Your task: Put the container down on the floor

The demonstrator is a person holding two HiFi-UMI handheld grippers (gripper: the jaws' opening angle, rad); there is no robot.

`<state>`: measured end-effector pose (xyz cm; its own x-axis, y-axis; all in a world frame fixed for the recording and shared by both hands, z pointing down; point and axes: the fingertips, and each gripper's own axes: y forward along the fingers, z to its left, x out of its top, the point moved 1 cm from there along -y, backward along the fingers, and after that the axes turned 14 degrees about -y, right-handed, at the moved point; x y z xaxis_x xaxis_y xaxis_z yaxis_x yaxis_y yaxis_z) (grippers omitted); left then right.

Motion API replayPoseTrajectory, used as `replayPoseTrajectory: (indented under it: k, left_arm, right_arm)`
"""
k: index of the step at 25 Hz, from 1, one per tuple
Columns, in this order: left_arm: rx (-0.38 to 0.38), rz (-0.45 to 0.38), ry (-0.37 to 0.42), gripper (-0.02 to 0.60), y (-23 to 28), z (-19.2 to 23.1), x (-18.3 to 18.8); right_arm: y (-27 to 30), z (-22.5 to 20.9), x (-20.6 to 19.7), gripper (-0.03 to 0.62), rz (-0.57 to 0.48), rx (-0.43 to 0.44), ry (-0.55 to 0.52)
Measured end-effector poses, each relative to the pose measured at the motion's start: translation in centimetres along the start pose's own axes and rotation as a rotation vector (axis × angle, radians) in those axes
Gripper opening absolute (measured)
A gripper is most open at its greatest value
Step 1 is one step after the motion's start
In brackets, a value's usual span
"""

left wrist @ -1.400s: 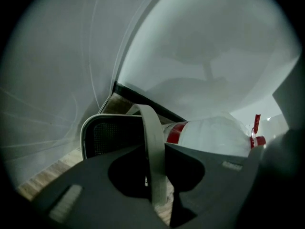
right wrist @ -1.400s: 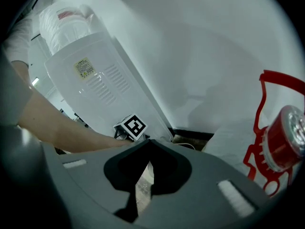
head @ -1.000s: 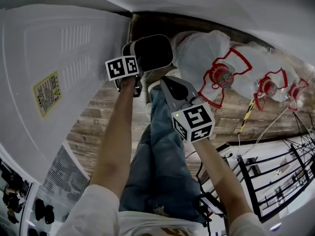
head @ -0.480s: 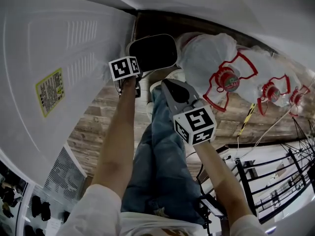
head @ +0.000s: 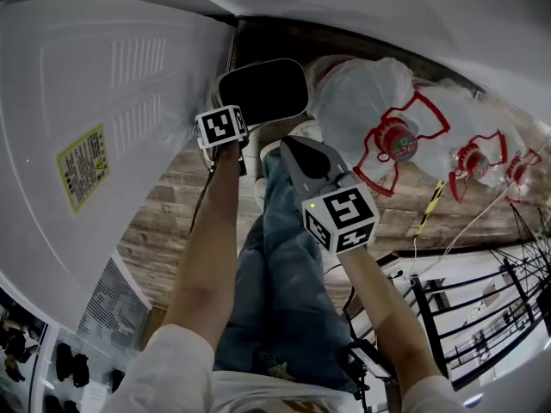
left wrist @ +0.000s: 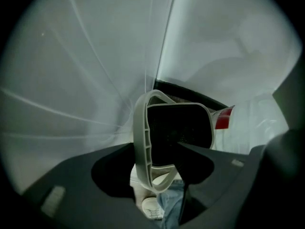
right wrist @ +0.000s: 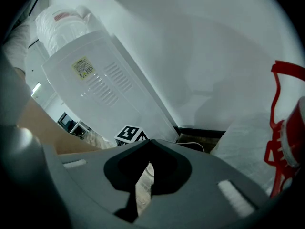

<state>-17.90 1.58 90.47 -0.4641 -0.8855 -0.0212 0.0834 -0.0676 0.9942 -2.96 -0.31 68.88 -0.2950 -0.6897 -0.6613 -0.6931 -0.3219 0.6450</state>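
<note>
Two grippers reach down ahead of us over jeans [head: 275, 265] and a white shoe [left wrist: 151, 208]. The right gripper [right wrist: 144, 168] is clenched on nothing, with only a sliver of floor showing past its tips, and it hangs just beside the knee. The left gripper [left wrist: 157, 151] is clamped on the container [head: 263, 89], its jaws pinching the off-white ribbed rim at the near edge.

The container is a rounded-rectangle tub with a pale rim and a dark inside, its opening tilted toward us. It hangs from that one-edge grip, between the white appliance [head: 112, 119] and the nearest bagged water bottle [head: 362, 101]. We can't tell whether its far side touches the floor yet.

We judge it to be stiff moulded plastic, apparently empty and so light. The ribbed rim is the sensible hold, though smooth plastic held at one edge may swing or slip, so we'd lower it level and slowly.

The floor [head: 164, 222] is wood-look planking, hard and flat, with a narrow landing spot. The appliance back carries vents and a yellow label [head: 82, 166]. More bottles with red handles line the skirting, a black wire rack [head: 465, 317] sits at right, and a white wall [head: 387, 7] stands beyond.
</note>
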Motion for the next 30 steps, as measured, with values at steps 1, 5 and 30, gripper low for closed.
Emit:
replayPoseTrajectory:
  k: [1, 5, 30]
  left_arm:
    - [0.002, 0.000, 0.000, 0.236, -0.1, 0.0, -0.1]
    - [0.002, 0.000, -0.006, 0.239, -0.4, 0.1, -0.1]
    - [-0.112, -0.058, 0.042, 0.233, -7.4, -3.2, 0.6]
  right_arm:
    - [-0.1, 0.0, 0.1, 0.023, -0.001, 0.000, -0.001]
    - [-0.2, -0.1, 0.3, 0.023, -0.004, -0.006, -0.007]
    - [-5.0, 0.4, 4.4, 0.023, -0.050, -0.111, -0.099]
